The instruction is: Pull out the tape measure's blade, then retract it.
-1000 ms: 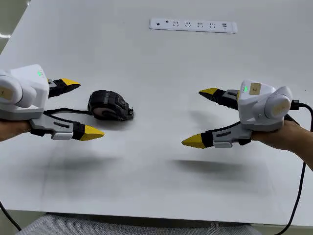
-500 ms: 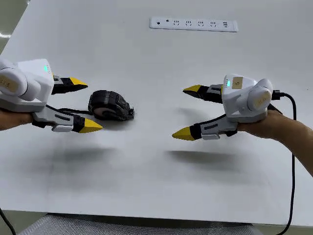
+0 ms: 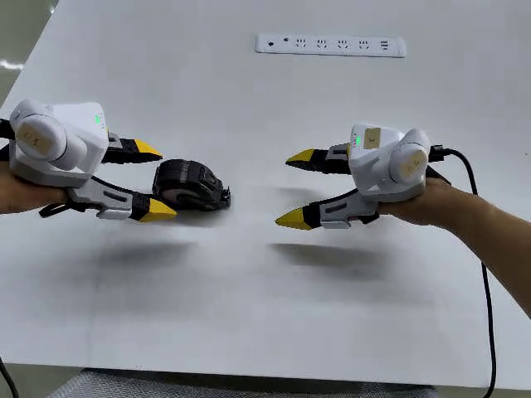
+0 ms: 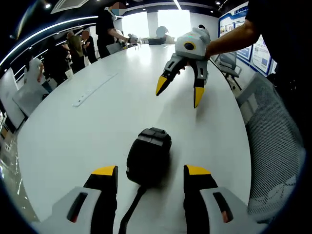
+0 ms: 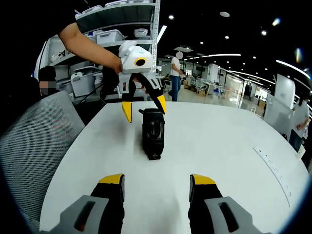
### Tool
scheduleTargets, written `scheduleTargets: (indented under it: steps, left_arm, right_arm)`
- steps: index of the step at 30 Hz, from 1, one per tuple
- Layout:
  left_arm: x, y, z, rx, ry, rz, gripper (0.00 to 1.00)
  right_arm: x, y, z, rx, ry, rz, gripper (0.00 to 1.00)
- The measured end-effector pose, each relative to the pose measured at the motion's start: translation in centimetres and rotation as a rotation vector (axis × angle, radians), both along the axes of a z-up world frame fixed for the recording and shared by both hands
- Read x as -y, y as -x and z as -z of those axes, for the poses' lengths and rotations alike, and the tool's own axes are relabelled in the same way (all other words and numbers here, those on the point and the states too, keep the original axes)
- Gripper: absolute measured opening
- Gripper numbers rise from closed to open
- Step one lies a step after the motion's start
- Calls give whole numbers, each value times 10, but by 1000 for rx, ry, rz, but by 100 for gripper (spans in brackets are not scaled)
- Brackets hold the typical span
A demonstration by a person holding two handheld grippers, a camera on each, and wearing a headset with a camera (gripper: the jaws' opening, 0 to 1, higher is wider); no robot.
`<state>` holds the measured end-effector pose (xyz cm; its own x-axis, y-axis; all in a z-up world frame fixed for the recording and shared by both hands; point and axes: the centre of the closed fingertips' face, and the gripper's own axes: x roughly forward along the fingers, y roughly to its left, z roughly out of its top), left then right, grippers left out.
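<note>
tape measure (image 3: 189,184) lies on its side on the white surface (image 3: 249,282), blade not drawn out, hook end facing the right gripper (image 3: 286,189). left gripper (image 3: 163,181) is low over the surface with jaws wide, yellow tips on either side of the case's rear end; cannot tell whether they touch it. a black strap trails back from the case between those jaws. right gripper hovers well apart from the tape, jaws wide, holding nothing. power strip (image 3: 330,44) lies at the far edge.

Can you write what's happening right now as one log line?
left gripper: open, jaws flanking tape measure | right gripper: open, apart from it | step: pull-out not begun
</note>
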<state>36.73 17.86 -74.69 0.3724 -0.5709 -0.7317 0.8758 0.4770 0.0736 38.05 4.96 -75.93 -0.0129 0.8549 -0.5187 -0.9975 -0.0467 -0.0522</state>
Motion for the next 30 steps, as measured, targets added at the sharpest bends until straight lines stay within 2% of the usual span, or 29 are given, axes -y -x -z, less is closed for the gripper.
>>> scheduleTargets:
  steps: [11,17,30]
  left_arm:
    - [-1,-7,9,-18,-63,56,39]
    - [-2,-11,12,-25,-73,69,36]
    - [-1,-12,18,-23,-97,101,32]
  right_arm:
    - [-24,3,10,11,19,-60,42]
    - [-34,4,21,6,39,-92,38]
    - [-56,5,28,13,57,-115,27]
